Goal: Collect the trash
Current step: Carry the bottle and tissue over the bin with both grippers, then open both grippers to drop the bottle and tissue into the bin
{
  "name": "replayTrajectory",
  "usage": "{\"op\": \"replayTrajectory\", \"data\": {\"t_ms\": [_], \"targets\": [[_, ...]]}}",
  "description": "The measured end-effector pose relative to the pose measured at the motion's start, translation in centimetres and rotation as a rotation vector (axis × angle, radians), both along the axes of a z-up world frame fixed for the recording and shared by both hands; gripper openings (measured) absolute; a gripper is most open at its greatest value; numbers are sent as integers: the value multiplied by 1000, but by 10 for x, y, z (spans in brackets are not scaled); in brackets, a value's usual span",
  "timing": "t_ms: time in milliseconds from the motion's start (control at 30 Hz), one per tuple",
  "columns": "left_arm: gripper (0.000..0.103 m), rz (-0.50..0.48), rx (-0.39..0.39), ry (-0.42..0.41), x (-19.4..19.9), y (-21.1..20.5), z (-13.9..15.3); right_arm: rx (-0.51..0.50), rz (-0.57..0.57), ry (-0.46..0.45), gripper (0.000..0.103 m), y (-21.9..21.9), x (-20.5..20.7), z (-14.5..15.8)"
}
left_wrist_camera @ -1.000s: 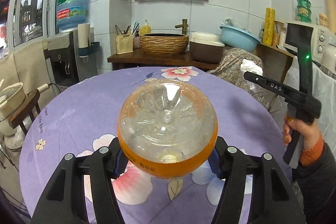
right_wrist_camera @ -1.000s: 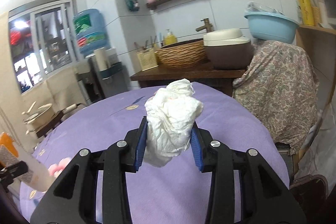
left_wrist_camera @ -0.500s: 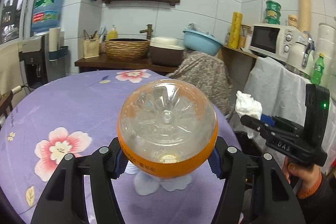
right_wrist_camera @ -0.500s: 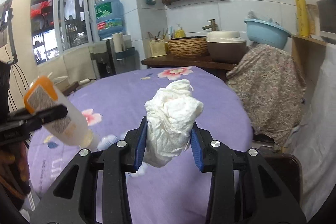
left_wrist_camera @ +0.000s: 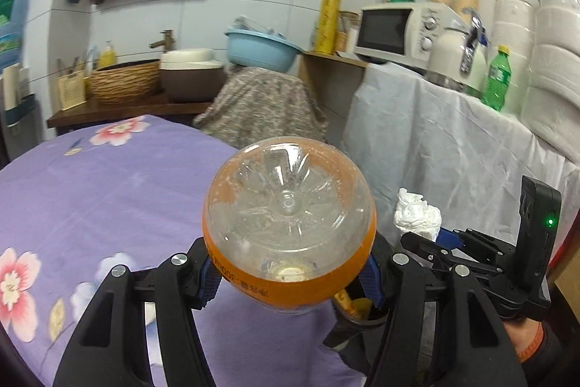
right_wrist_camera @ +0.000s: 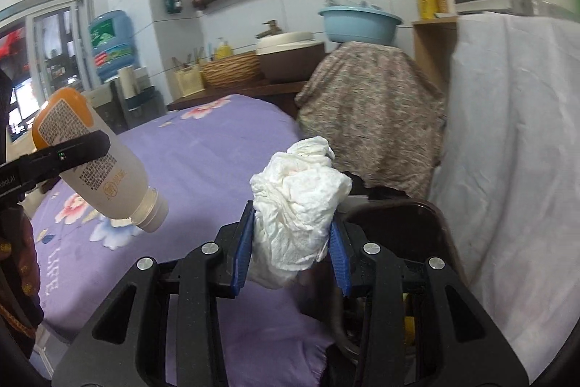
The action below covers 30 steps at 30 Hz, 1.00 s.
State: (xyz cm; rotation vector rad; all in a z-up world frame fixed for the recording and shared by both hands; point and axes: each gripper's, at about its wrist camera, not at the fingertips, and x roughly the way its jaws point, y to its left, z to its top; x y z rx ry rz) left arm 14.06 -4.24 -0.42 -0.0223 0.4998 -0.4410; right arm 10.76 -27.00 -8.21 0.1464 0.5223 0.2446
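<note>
My left gripper [left_wrist_camera: 290,274] is shut on an empty clear bottle with an orange label [left_wrist_camera: 290,223], whose base faces the camera. In the right wrist view the same bottle [right_wrist_camera: 98,162] hangs at the left over the table, neck pointing down. My right gripper [right_wrist_camera: 291,252] is shut on a crumpled white tissue [right_wrist_camera: 297,205]. It also shows at the right of the left wrist view, where the right gripper [left_wrist_camera: 431,242] holds the tissue [left_wrist_camera: 417,218]. A dark trash bin [right_wrist_camera: 398,209] stands just past the table's edge, under and ahead of the right gripper. Its rim [left_wrist_camera: 357,321] peeks out below the bottle.
A round table with a purple floral cloth [left_wrist_camera: 108,187] lies to the left. A white-draped counter [left_wrist_camera: 435,140] at the right carries a microwave [left_wrist_camera: 395,28] and a green bottle [left_wrist_camera: 496,78]. A patterned cloth [right_wrist_camera: 369,107] covers something behind the bin.
Both grippers have swung to the right, from over the table to its right edge by the bin. Each still holds the same thing.
</note>
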Motion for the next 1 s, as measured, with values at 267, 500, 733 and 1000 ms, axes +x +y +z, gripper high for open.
{"op": "replayTrajectory", "data": {"t_ms": [267, 500, 733, 1000], "targets": [[61, -135, 60, 86, 29, -78, -35, 7, -149, 58, 38, -64, -16, -28], [61, -192, 100, 153, 48, -124, -61, 18, -221, 98, 38, -94, -16, -46], [61, -214, 158, 243, 76, -163, -94, 37, -263, 137, 38, -113, -17, -66], [61, -239, 250, 345, 99, -195, -130, 39, -289, 164, 38, -121, -17, -75]]}}
